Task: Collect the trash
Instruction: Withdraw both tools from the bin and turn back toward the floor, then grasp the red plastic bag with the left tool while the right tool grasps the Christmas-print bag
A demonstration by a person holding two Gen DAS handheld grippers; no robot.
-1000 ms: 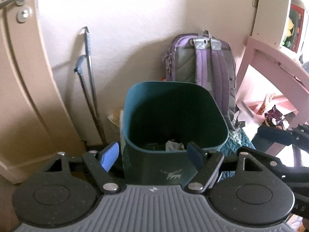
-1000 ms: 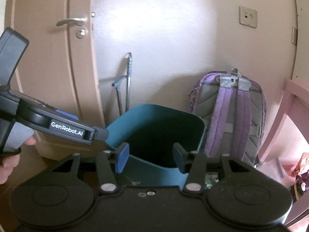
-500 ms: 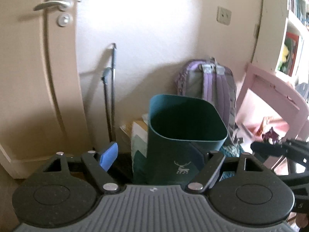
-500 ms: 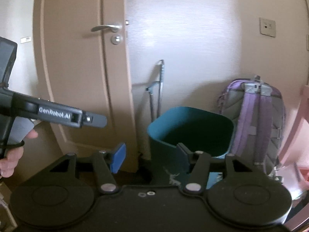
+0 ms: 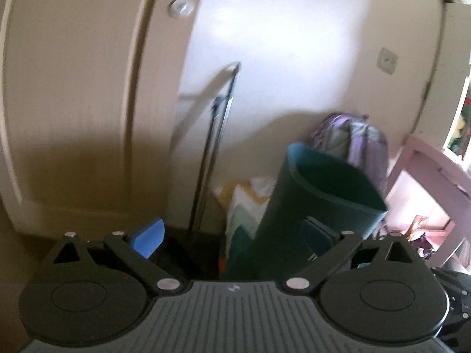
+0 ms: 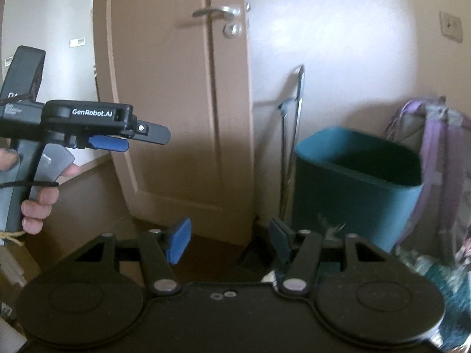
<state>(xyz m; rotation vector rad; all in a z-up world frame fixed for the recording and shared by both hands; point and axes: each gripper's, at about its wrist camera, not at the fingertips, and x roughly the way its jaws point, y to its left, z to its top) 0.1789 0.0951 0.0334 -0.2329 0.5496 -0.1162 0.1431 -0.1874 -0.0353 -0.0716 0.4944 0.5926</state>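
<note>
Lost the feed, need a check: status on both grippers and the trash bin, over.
Left gripper open, empty. Right gripper open, empty. Teal bin upright by the wall, beside purple backpack. Nothing between grippers and bin.

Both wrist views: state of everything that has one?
Left tool: open, holding nothing.
Right tool: open, holding nothing.
Teal bin: upright, no lid, contents not visible.
Door: looks shut, handle level.
Purple backpack: upright beside the bin.
</note>
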